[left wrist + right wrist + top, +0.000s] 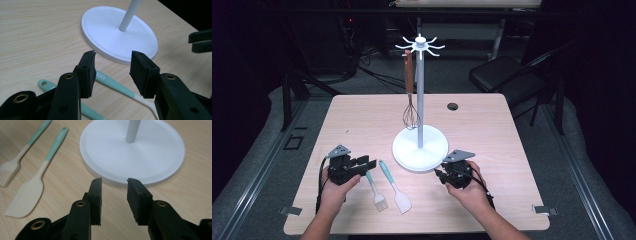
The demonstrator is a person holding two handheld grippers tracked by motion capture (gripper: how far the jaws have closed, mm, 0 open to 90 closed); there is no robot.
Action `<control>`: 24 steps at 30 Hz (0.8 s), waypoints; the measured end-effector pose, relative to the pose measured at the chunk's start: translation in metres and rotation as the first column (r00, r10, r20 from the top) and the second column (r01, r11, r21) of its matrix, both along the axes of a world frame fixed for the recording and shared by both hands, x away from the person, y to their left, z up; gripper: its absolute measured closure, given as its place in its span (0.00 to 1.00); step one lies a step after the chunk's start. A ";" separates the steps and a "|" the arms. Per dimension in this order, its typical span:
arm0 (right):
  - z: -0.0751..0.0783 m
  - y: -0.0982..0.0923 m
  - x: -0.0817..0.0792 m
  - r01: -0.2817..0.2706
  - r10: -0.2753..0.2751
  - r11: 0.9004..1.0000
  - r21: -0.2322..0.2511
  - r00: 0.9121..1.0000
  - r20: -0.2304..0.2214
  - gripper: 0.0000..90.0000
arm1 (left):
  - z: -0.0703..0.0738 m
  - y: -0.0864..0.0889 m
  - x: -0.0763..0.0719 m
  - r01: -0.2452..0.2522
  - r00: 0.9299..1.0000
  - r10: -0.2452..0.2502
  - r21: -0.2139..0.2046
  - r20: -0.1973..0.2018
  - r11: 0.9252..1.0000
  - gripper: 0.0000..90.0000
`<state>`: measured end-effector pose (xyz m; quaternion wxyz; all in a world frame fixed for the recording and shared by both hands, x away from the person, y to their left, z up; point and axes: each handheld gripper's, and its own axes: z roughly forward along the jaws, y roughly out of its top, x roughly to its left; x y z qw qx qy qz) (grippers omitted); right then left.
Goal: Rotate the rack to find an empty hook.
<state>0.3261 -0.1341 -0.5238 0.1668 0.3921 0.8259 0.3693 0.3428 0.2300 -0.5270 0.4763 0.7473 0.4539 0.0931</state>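
On the wooden table (492, 120), the left gripper (364, 164) rests with jaws apart and empty above the brush (375, 190) and spatula (395, 187); right of the white stand (420, 148), the right gripper (443, 174) likewise gapes, grasping nothing.

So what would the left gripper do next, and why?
Probably ease the left gripper down and close on the teal handle of the spatula. Its jaws stand open with nothing between the pads, and that handle lies on the table just under them. The whisk already hangs on the white stand, while the spatula and the brush lie flat.
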 end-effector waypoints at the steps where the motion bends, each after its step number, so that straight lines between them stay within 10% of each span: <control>1: -0.004 0.003 0.001 -0.004 0.004 1.000 -0.005 1.000 -0.012 0.72 | 0.000 0.000 0.000 -0.002 1.000 0.002 0.000 0.000 1.000 0.61; 24: -0.037 0.101 0.003 -0.135 0.136 0.991 0.019 0.982 -0.128 0.75 | -0.002 0.002 0.001 -0.008 1.000 0.008 0.009 -0.001 1.000 0.61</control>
